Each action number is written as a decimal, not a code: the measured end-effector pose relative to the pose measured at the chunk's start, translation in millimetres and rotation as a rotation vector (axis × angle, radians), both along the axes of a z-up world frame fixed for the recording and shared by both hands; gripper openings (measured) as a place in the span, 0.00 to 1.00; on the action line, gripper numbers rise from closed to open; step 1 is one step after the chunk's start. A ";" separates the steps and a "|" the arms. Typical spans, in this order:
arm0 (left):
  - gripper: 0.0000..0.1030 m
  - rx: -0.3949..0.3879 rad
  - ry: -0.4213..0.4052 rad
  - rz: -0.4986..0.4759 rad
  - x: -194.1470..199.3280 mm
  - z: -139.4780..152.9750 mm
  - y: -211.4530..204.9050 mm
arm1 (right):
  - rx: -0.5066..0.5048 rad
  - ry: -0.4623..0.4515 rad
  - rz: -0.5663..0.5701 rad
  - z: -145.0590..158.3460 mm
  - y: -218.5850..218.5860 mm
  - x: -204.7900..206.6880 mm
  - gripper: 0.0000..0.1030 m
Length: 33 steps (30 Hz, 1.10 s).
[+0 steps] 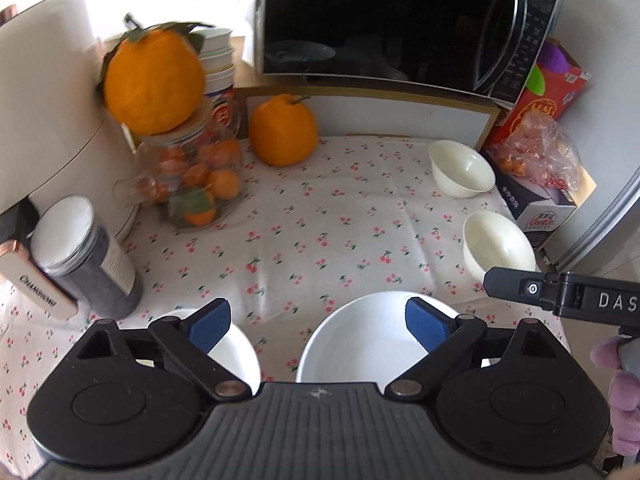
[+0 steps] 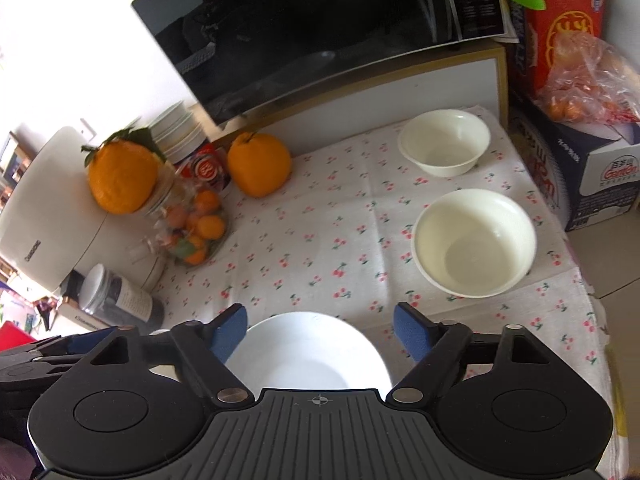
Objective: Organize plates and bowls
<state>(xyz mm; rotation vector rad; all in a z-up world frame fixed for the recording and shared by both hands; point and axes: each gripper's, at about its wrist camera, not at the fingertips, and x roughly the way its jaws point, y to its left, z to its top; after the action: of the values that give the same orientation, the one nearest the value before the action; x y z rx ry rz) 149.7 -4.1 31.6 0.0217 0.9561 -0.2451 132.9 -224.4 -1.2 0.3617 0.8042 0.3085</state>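
Both grippers hover open and empty. The white plate (image 2: 312, 354) lies near, directly below the right gripper (image 2: 320, 332), nearer it than the left gripper (image 1: 318, 330); two cream bowls (image 2: 474, 242) sit far right.

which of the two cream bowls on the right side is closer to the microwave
The smaller cream bowl, near the shelf under the microwave. The larger cream bowl sits nearer the right gripper.
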 end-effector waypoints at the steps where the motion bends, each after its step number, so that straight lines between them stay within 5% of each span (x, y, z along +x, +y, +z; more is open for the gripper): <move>1: 0.93 0.003 -0.005 -0.006 2.0 0.8 -4.5 | 0.001 0.002 -0.008 -1.9 -5.1 1.3 0.82; 14: 1.00 0.052 -0.022 -0.101 35.6 -5.9 -71.6 | 0.102 0.043 -0.226 -39.8 -85.1 18.6 0.84; 26: 0.99 0.089 -0.045 -0.245 67.9 -36.2 -128.9 | 0.360 0.091 -0.395 -91.7 -133.4 31.5 0.84; 33: 0.89 0.058 -0.006 -0.296 83.9 -53.9 -145.5 | 0.420 0.069 -0.437 -107.3 -139.8 33.2 0.83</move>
<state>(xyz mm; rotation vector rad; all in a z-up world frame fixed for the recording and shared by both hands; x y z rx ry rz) 233.6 -149.6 -22.3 0.2181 0.9522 -0.4895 166.1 -364.2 -108.6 0.9308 0.7026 0.0512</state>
